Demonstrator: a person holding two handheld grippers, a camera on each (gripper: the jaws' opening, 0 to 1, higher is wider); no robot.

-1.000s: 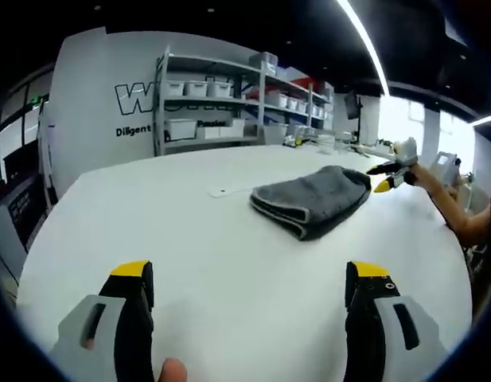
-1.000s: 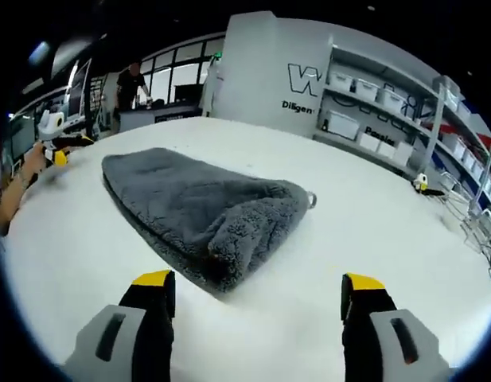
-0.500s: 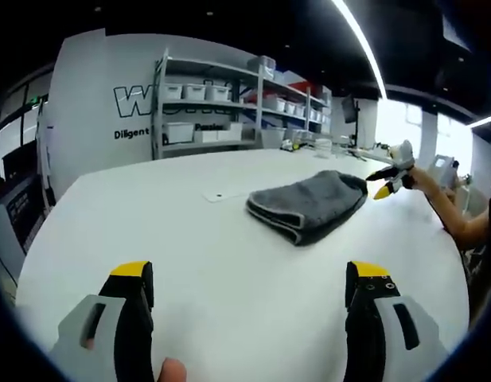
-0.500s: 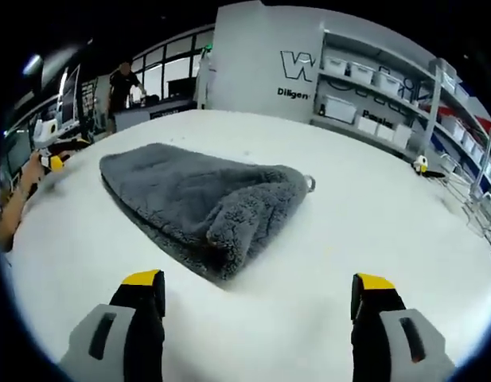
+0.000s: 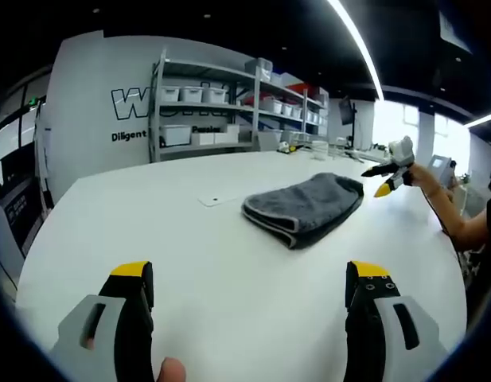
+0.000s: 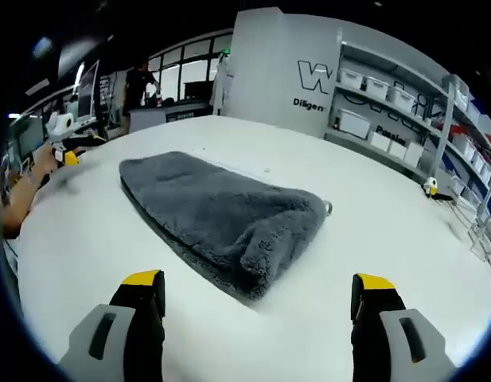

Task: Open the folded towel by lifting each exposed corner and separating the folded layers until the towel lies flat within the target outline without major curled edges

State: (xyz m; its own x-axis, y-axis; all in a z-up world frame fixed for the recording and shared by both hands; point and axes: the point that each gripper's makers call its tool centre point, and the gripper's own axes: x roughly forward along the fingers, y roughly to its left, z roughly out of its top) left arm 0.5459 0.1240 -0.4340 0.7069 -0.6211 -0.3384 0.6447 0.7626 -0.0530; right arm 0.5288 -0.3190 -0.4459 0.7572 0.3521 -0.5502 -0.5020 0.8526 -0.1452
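A folded grey towel [image 5: 302,205] lies on the white table [image 5: 134,215], well ahead of my left gripper [image 5: 249,280], which is open with nothing between its jaws. Beyond the towel's far right end, my right gripper [image 5: 386,173] hovers in a person's hand. From the right gripper view, the towel [image 6: 221,216] lies close ahead, its thick folded end nearest, with layered edges along its left side. My right gripper [image 6: 259,285] is open just short of that end and apart from it. My left gripper [image 6: 64,153] shows at the far left.
A small white tag [image 5: 214,200] lies on the table left of the towel. Metal shelves with white bins [image 5: 205,103] stand behind the table by a lettered wall. A forearm [image 5: 452,215] reaches in from the right. A person [image 6: 142,83] stands far back by the windows.
The towel has not moved. Both cameras have shifted a little, and the left one sees the towel slightly farther off. The right gripper's jaws stand a little wider than a second ago.
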